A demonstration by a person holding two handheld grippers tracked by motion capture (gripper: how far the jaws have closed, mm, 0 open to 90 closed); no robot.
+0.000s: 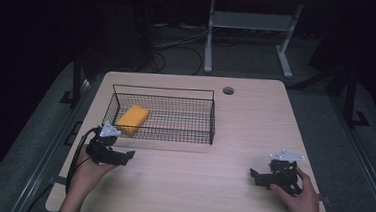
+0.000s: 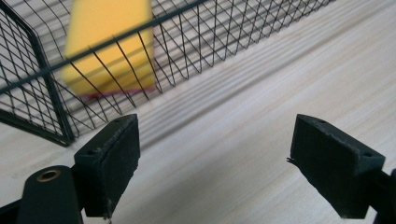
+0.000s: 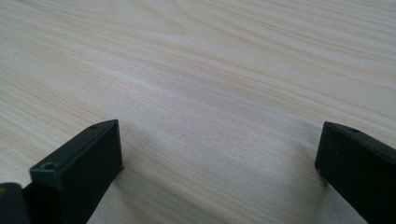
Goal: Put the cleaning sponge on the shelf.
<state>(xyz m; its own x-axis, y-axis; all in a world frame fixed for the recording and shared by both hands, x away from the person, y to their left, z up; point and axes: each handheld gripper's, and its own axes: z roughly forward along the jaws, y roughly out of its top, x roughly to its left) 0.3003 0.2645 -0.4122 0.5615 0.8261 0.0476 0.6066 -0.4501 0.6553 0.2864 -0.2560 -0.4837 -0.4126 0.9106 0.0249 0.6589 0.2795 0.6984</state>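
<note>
A yellow sponge lies in the left part of a black wire basket on the light wooden table. In the left gripper view the yellow sponge shows through the basket mesh. My left gripper rests on the table just in front of the basket's near left corner, jaws wide open and empty. My right gripper sits near the table's front right, held by a hand, open over bare wood.
A round cable hole is at the table's back edge. Beyond the table stand a white desk frame and cables on the dark floor. Bare wood stretches between the two grippers.
</note>
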